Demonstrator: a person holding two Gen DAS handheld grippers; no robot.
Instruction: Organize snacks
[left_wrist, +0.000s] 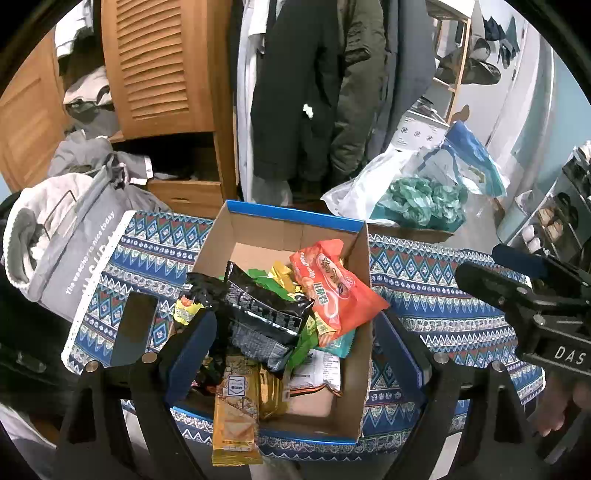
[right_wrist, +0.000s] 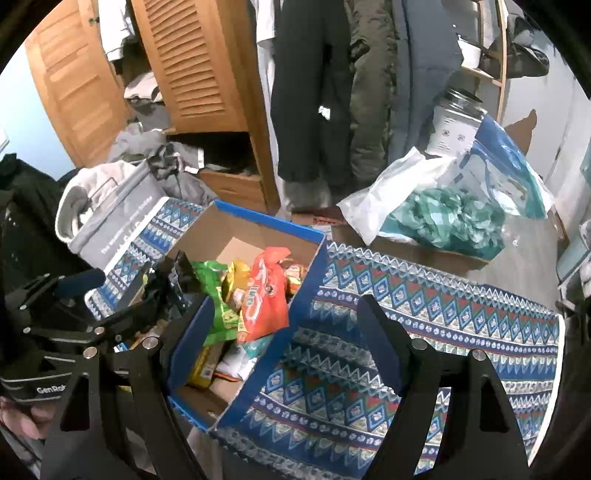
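Snack packets fill a cardboard box (left_wrist: 258, 229) with blue outer walls at the centre of the left wrist view; the same box sits left of centre in the right wrist view. Uppermost lies an orange packet (left_wrist: 332, 291), right of centre in the pile. A black packet (left_wrist: 255, 306) rests to its left, with green packets (left_wrist: 275, 282) between and beneath them. A yellow-orange bar packet (left_wrist: 234, 410) leans over the box's near wall at lower centre.

The box rests on a blue patterned cloth (left_wrist: 436, 295) covering the surface. A grey fabric bag (left_wrist: 70, 258) stands at the left edge of the cloth, touching it.

Left gripper (left_wrist: 295, 347): its 2 fingers stand wide apart, 1 on each side of the box's near end, holding nothing. Right gripper (right_wrist: 284, 332): fingers likewise spread wide and holding nothing, the left finger over the box's near corner, the right finger above the cloth.

Behind, at upper left, a wooden louvred cabinet (left_wrist: 159, 62); at upper centre, dark hanging coats (left_wrist: 299, 85); at centre right, a white plastic bag (left_wrist: 373, 188) beside teal material.
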